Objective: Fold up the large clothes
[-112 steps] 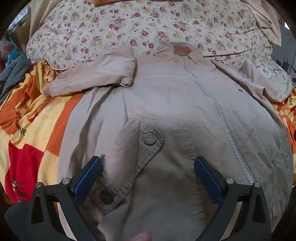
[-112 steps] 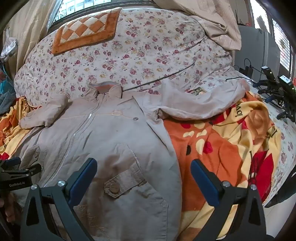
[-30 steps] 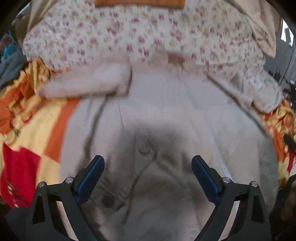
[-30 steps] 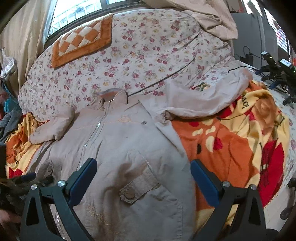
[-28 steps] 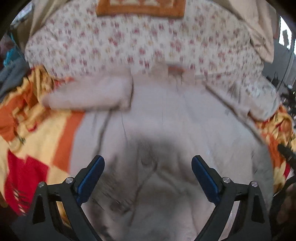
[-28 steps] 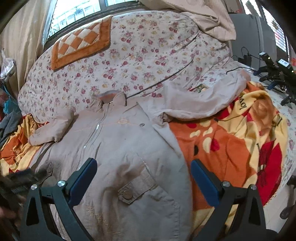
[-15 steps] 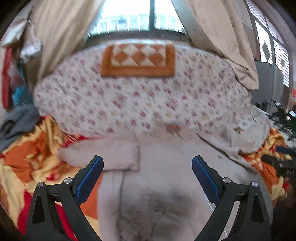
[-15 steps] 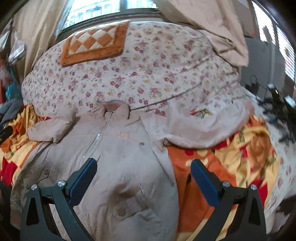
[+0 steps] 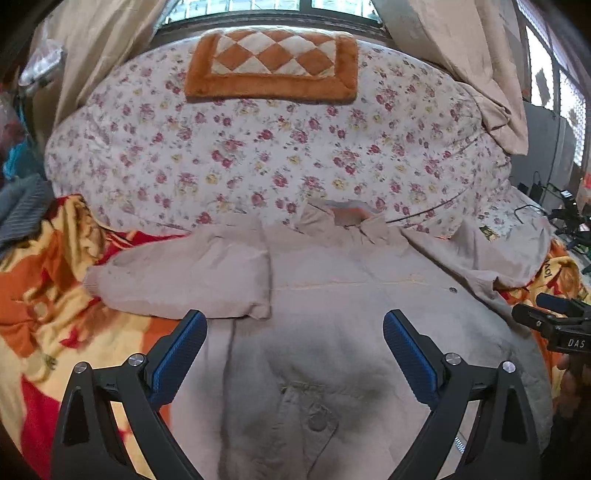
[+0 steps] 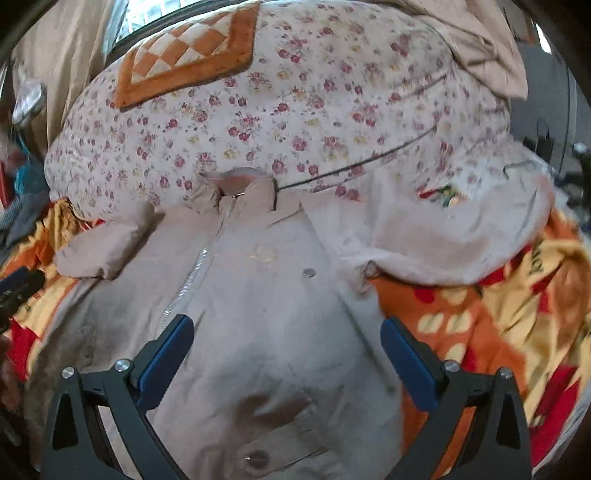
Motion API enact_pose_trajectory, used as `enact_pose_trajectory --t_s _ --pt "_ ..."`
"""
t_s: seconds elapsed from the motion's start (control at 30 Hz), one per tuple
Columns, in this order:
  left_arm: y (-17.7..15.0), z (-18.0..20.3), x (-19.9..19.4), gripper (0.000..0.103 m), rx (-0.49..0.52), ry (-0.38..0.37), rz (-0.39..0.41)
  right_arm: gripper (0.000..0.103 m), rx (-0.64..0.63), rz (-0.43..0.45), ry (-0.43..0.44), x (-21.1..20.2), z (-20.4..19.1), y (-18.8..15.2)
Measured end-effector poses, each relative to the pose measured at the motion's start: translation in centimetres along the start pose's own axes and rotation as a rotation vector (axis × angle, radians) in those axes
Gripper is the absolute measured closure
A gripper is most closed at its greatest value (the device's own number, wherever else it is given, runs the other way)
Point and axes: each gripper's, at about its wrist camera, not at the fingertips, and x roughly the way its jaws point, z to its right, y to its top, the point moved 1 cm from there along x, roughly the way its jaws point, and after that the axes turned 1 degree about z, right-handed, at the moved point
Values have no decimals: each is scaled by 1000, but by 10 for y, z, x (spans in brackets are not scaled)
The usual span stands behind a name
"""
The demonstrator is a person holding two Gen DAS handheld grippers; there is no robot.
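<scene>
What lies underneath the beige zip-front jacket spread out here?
Under the beige zip-front jacket lies an orange, yellow and red patterned blanket, showing on both sides. Its collar end rests against a white floral quilt. Whatever sits directly beneath the jacket's body is covered.

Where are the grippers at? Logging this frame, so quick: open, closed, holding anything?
Left gripper: open, holding nothing, above the jacket.
Right gripper: open, holding nothing.

Probably a home bedroom: floral quilt [image 9: 280, 155] heaped far, bright orange blanket [image 10: 480, 317] near, beige curtains [image 9: 96, 48] by the window [image 9: 266, 5].
</scene>
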Motion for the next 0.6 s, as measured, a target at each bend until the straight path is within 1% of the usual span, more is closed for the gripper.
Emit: enact_pose_trajectory --t_s 0.07,0.13,0.23,0.33,0.47,0.6 --pt "-9 0 9 15 -20 -32 -31 0 -23 2 -31 1 -1 -2" --pt "-20 1 20 15 -41 -42 -93 0 -31 0 -60 1 0 -4" --pt "-29 0 32 15 -70 -56 -164 0 -11 -7 -77 2 3 -5" --pt "-32 0 32 16 -87 -53 -174 0 15 0 -76 -1 6 -5" --pt "-33 3 28 16 -71 -41 -162 0 32 26 -75 -9 3 -11" --pt "-34 4 29 16 -75 -49 -180 0 3 53 -48 -13 -9 -13"
